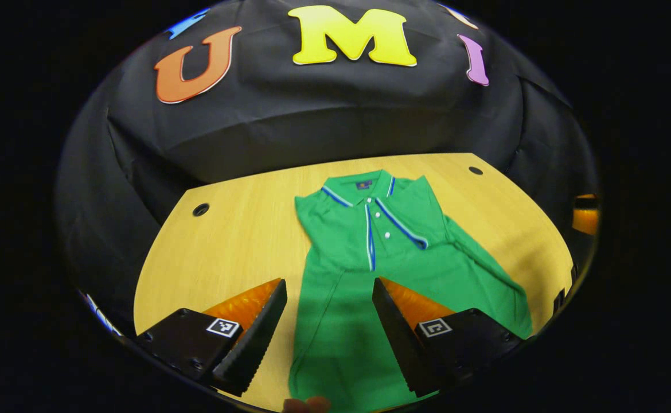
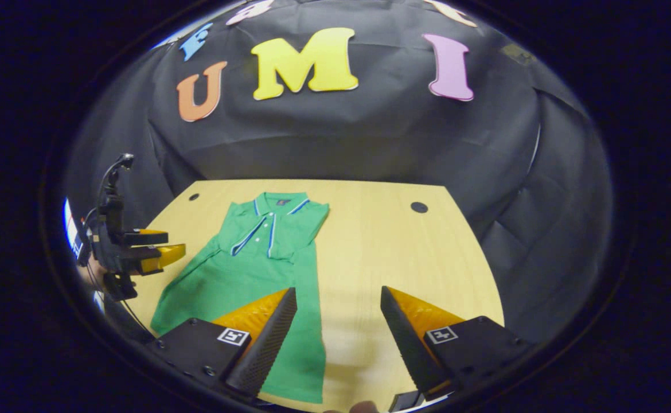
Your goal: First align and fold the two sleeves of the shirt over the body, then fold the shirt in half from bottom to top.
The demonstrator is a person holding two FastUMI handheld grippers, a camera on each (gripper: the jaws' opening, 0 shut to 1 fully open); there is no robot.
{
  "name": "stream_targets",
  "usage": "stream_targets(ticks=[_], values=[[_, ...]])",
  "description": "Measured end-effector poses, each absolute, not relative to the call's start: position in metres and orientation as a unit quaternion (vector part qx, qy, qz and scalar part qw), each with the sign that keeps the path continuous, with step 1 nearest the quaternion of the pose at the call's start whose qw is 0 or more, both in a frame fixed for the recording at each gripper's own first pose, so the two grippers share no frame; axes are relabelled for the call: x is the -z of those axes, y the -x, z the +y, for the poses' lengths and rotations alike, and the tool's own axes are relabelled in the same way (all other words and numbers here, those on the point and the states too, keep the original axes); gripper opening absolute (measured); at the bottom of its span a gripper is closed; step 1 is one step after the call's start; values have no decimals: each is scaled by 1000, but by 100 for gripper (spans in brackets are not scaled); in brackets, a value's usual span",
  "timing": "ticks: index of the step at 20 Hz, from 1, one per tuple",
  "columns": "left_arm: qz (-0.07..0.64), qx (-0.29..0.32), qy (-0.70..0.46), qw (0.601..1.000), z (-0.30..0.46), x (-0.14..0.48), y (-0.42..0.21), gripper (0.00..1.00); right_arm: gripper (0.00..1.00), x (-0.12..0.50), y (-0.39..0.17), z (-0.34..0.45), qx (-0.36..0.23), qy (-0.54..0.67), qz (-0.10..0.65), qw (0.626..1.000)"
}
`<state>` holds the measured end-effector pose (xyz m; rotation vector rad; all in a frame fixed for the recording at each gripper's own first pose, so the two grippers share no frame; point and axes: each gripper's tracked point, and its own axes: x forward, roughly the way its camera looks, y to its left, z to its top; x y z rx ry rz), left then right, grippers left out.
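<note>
A green polo shirt (image 1: 364,264) lies flat on the wooden table (image 1: 232,241), collar at the far end and hem toward me. No sleeve sticks out past its sides; both look folded over the body. My left gripper (image 1: 328,284) hangs open above the shirt's lower left part, with cloth showing between its fingers. In the right gripper view the shirt (image 2: 255,269) lies left of centre. My right gripper (image 2: 337,289) is open over the shirt's right edge, one finger above cloth and the other above bare table (image 2: 404,252). The left gripper (image 2: 176,242) hovers at the shirt's left side.
Black cloth walls close in the table's far and side edges. Two round cable holes (image 1: 201,209) (image 1: 475,170) sit near the far corners. A hand (image 2: 92,278) holds the left gripper. Bare wood lies on both sides of the shirt.
</note>
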<state>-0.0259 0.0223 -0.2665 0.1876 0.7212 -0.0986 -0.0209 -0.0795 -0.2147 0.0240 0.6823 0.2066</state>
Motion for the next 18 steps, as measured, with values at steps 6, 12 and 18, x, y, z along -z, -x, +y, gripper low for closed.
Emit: stream_targets(ticks=[6,12,18], values=[[429,73,-63,898,52,294,154,97,96,270,78,-79,-145,10,414,899],[497,78,-62,862,68,333,238,98,99,329,159,-78,-164,53,499,849],[514,90,-62,851,64,353,249,97,94,356,179,-69,-166,83,510,840]])
